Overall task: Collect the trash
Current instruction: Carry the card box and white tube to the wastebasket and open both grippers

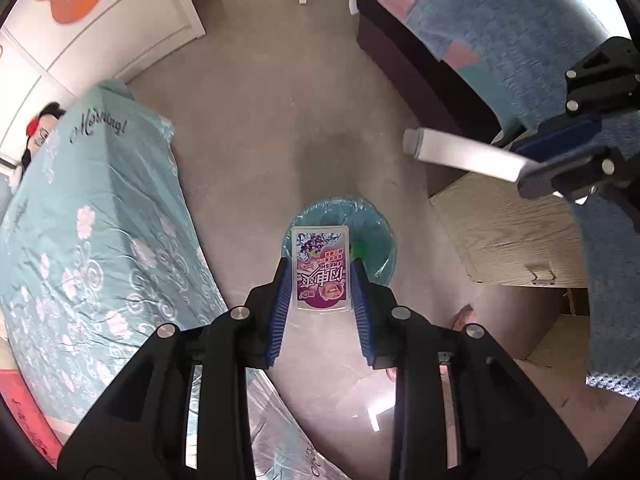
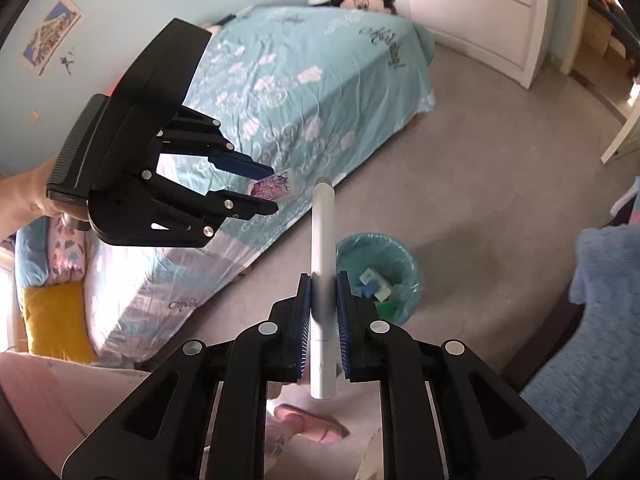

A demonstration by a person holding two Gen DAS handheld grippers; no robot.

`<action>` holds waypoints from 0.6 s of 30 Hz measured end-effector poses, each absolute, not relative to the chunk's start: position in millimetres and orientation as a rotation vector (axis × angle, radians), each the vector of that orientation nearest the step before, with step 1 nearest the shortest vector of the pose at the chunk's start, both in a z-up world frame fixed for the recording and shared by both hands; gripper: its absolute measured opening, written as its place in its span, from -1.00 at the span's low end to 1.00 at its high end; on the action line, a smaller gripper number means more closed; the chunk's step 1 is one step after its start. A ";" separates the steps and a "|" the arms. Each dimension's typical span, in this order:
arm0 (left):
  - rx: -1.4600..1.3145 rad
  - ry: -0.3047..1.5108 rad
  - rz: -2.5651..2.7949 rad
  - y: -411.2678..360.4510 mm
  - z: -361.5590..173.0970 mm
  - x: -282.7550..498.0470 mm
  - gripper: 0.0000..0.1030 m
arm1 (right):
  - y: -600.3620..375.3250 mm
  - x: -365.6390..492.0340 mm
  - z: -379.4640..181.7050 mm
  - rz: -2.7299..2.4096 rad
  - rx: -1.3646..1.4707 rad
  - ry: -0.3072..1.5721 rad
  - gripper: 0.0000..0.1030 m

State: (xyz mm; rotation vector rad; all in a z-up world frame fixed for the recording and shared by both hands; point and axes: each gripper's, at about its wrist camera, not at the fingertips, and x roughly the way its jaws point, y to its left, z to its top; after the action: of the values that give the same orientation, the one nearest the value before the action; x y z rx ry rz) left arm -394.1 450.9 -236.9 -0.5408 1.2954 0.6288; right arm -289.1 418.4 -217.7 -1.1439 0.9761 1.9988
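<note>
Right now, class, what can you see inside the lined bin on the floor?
Inside the bin, the right wrist view shows a white and blue carton and green scraps. The right gripper covers the left part; anything beneath the litter is hidden.

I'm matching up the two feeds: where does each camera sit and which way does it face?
Left wrist: on the left claw, looking down past its purple packet into the bin; right claw at upper right.
Right wrist: on the right claw, looking down along its white tube; left claw, slippered foot.
Shared: bin, bed, floor.
</note>
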 end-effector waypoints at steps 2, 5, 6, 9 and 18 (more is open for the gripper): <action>-0.550 1.304 0.625 453.4 -251.5 -395.6 -0.47 | 425.5 -291.0 -235.4 1.986 -1.156 0.999 -0.73; -0.565 1.318 0.619 461.1 -275.2 -395.8 -0.47 | 434.7 -291.3 -262.2 1.958 -1.159 1.044 -0.73; -0.570 1.321 0.620 463.1 -282.8 -396.7 -0.47 | 437.6 -291.8 -272.0 1.947 -1.159 1.060 -0.73; -0.592 1.331 0.616 467.5 -306.7 -396.5 -0.47 | 442.4 -293.0 -295.0 1.935 -1.167 1.085 -0.73; -0.673 1.353 0.586 472.7 -375.9 -396.8 -0.46 | 449.2 -301.1 -360.9 1.883 -1.210 1.150 -0.73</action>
State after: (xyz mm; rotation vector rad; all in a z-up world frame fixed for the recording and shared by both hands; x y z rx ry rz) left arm -396.8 472.7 -375.9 -0.6732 1.3534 0.5858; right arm -301.1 449.2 -360.9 -1.2103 1.1503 1.8833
